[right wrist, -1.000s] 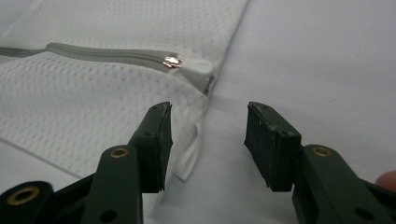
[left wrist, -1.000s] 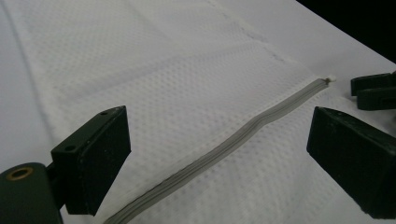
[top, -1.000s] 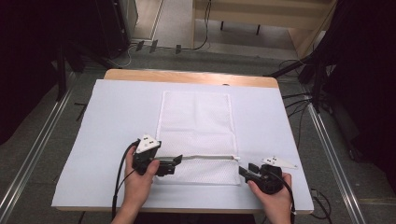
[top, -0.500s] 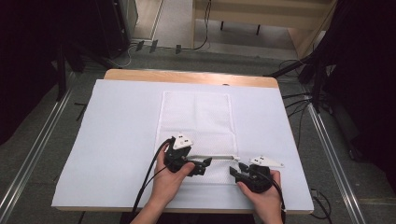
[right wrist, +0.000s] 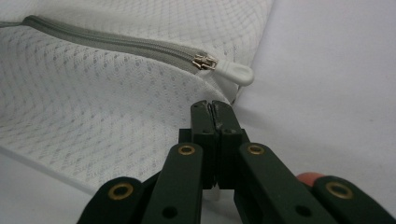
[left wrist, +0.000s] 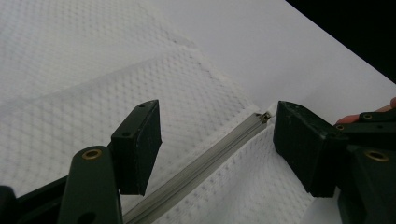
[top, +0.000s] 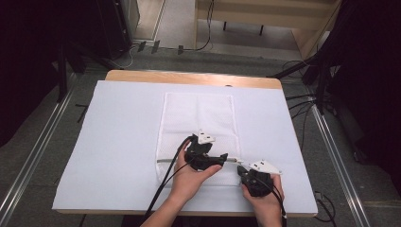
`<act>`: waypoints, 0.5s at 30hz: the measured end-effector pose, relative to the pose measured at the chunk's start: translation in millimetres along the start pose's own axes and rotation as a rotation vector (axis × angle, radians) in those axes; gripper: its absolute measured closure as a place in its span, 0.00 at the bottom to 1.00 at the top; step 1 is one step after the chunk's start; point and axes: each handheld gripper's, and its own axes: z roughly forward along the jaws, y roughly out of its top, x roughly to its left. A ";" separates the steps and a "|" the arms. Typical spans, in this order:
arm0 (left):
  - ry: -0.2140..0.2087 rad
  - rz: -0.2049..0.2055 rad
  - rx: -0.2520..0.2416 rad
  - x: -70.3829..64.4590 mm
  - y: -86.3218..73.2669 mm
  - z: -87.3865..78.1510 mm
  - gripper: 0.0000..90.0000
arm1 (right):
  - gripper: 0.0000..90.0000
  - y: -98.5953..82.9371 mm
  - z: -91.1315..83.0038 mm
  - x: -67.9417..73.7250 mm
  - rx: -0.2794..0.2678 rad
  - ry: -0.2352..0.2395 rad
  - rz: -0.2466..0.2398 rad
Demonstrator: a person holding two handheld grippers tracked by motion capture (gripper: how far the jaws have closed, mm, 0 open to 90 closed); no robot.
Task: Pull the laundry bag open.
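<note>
Left claw [left wrist: 217,140] stands with its jaws wide apart, straddling the grey zipper [left wrist: 196,170] of the white mesh bag [top: 198,118] without touching it. Right claw [right wrist: 215,109] has its jaws pressed fully together at the bag's corner; the mesh edge appears pinched between them, though the fabric inside the closure cannot be made out.

Location: the mesh bag lies flat near the middle of the desk [top: 118,142], its zippered end toward the near edge. The zipper runs across the bag, and its white pull tab [right wrist: 236,72] sits at the end nearest the right claw, toward the near right corner.

Step in hand, as judged: the right claw anchors the bag while the left claw lines up on the zipper. The next move calls for the left claw to travel along the track to the pull tab, close on it, and draw it away from the anchored corner.

Obscured: in the high view the hands cover the zipper's right end. Whether the zipper teeth are fully meshed cannot be confirmed.
</note>
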 end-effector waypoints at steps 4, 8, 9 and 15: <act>-0.009 0.007 0.008 -7.3 7.4 8.4 0.39 | 1.00 1.5 -5.6 3.1 -0.042 0.006 -0.014; -0.009 0.021 0.020 -14.1 13.5 14.1 0.39 | 1.00 3.6 -11.1 4.6 -0.080 0.008 -0.017; -0.014 0.023 0.023 -15.9 14.8 16.7 0.39 | 1.00 3.7 -12.7 4.4 -0.095 0.006 -0.016; -0.035 -0.024 0.073 -23.2 17.4 35.4 0.32 | 1.00 3.3 -14.6 6.3 -0.128 0.014 -0.042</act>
